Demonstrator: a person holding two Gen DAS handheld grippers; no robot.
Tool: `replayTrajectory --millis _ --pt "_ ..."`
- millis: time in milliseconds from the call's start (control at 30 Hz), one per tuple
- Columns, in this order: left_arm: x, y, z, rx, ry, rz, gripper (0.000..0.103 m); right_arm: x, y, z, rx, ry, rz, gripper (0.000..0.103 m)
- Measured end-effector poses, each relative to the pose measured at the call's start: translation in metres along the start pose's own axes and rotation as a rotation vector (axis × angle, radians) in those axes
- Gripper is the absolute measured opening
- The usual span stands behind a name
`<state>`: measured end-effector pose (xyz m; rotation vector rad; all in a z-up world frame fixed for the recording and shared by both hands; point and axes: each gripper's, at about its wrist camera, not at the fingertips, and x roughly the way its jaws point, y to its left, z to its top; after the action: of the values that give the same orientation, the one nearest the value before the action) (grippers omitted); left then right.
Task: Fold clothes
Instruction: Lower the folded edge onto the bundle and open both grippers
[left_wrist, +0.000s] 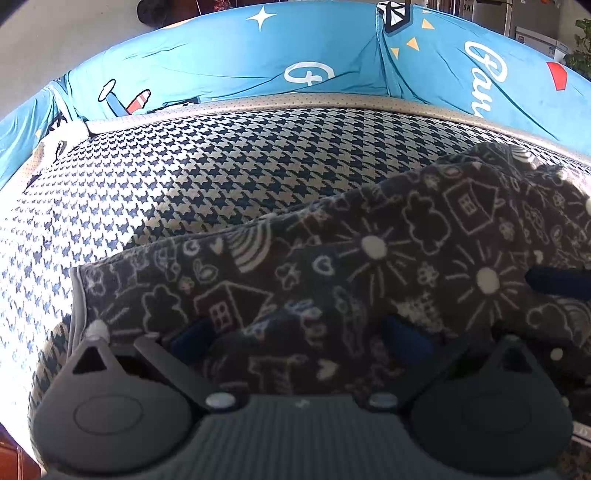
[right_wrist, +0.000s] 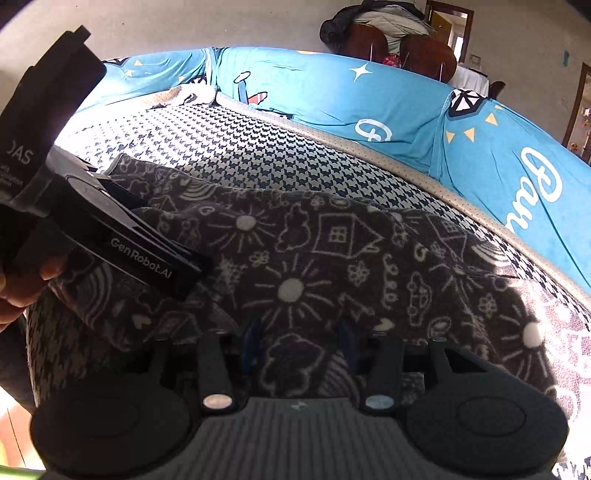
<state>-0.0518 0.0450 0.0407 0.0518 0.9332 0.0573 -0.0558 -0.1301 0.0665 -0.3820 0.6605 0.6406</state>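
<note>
Left gripper (left_wrist: 299, 339): dark two-finger tool with blue pads, fingers set wide apart; the garment lies bunched between and over them — whether it is pinched cannot be told.
Right gripper (right_wrist: 299, 343): same build, blue pads spread, cloth humped between them; grasp likewise cannot be told. The left tool shows at its upper left, held by a hand (right_wrist: 14, 291).
Garment: dark grey fleece garment printed with white doodles of suns, houses and clouds (left_wrist: 369, 258), lying directly ahead of both tools as a long rumpled band; a pale hemmed edge sits just left of the left tool. Layers appear doubled, so some fold seems present; how far along the folding is cannot be settled.
Risk: the thick, soft pile may slip from wide-set pads, or only the top layer may lift, leaving the band skewed. Uneven pulls by the two tools would twist it.
Surface: navy-and-cream houndstooth seat cushion (left_wrist: 221, 162) beyond the garment, edged with beige dotted piping.
Backrest: bright blue cartoon-print cover (left_wrist: 221, 55), farther off.
Room: plain wall and dark wooden chairs (right_wrist: 406, 44) behind — detail small.
</note>
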Motion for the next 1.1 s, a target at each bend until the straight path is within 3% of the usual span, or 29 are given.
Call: replayTrajectory --millis 133,367,500,667,1100 --pt "-0.001 0.001 0.001 -0.007 0.008 0.0 0.103 -0.016 -0.004 0.003 0.04 -0.031 0.019 0.046" --pt "0.0 -0.001 0.003 -0.007 0.015 0.015 0.103 -0.037 -0.002 0.001 0.097 -0.068 0.132 0.046" --pt "0.002 -0.005 0.003 0.001 0.019 0.029 0.103 -0.03 0.008 -0.007 0.043 -0.023 0.133 0.046" --pt "0.004 -0.009 0.003 0.01 0.022 0.047 0.103 -0.017 0.002 -0.011 0.123 0.031 0.159 0.048" --pt "-0.003 -0.004 0.024 -0.077 -0.028 0.014 0.103 -0.017 0.002 -0.011 0.11 0.045 0.161 0.051"
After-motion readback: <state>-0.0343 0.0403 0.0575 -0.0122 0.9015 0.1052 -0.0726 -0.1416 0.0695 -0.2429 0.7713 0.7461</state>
